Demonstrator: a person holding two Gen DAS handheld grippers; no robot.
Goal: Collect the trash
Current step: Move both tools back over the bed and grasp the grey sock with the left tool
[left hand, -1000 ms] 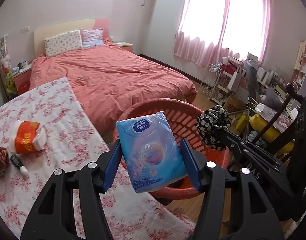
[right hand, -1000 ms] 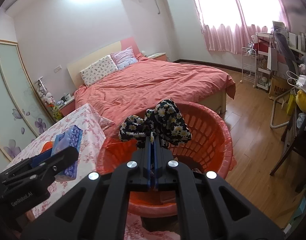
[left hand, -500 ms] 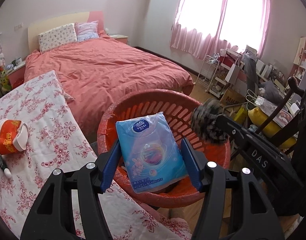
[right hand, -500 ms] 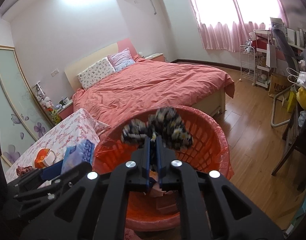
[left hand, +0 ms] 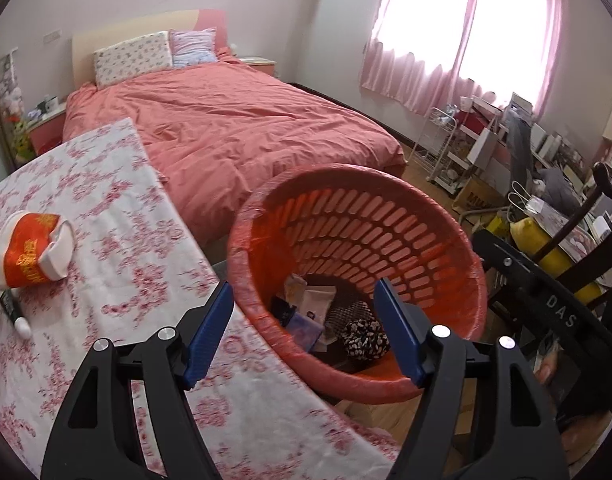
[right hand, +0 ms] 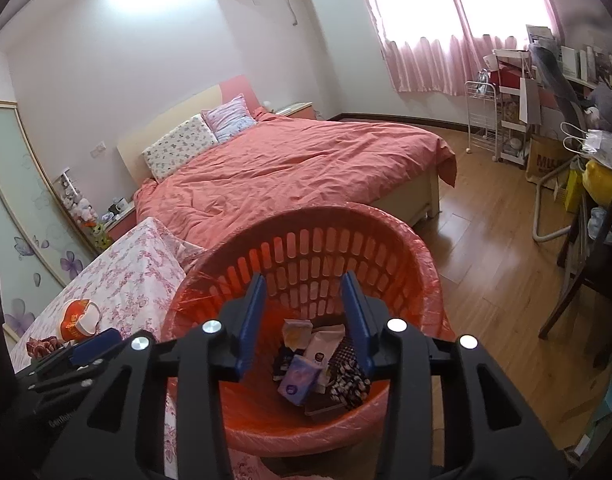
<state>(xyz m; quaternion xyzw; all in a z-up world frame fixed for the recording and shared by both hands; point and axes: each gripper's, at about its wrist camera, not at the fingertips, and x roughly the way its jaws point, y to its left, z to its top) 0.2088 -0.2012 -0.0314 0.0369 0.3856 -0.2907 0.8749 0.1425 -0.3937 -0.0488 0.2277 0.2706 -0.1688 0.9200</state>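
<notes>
On the flowered table (left hand: 118,240) at the left, a red and white cup (left hand: 36,250) lies on its side, its open mouth turned toward the right and its long axis running roughly across the tabletop; beside it, at the left edge, a small dark tube (left hand: 12,310) lies with its white cap nearer the camera. These look like the trash left to gather. Just right of the table's edge stands the orange basket (left hand: 445,248), and both grippers hang over it. The left gripper (left hand: 304,332) has just been opening; its jaws stand apart with nothing between them, and the tissue pack (right hand: 300,376) lies inside the basket, tilted against other scraps. The right gripper (right hand: 304,318) has likewise just been opening and is empty, with the floral cloth (right hand: 347,376) dropped to the basket's floor. The drop step appears finished; the next move probably calls for swinging back to the table and closing across the cup's narrow width.
</notes>
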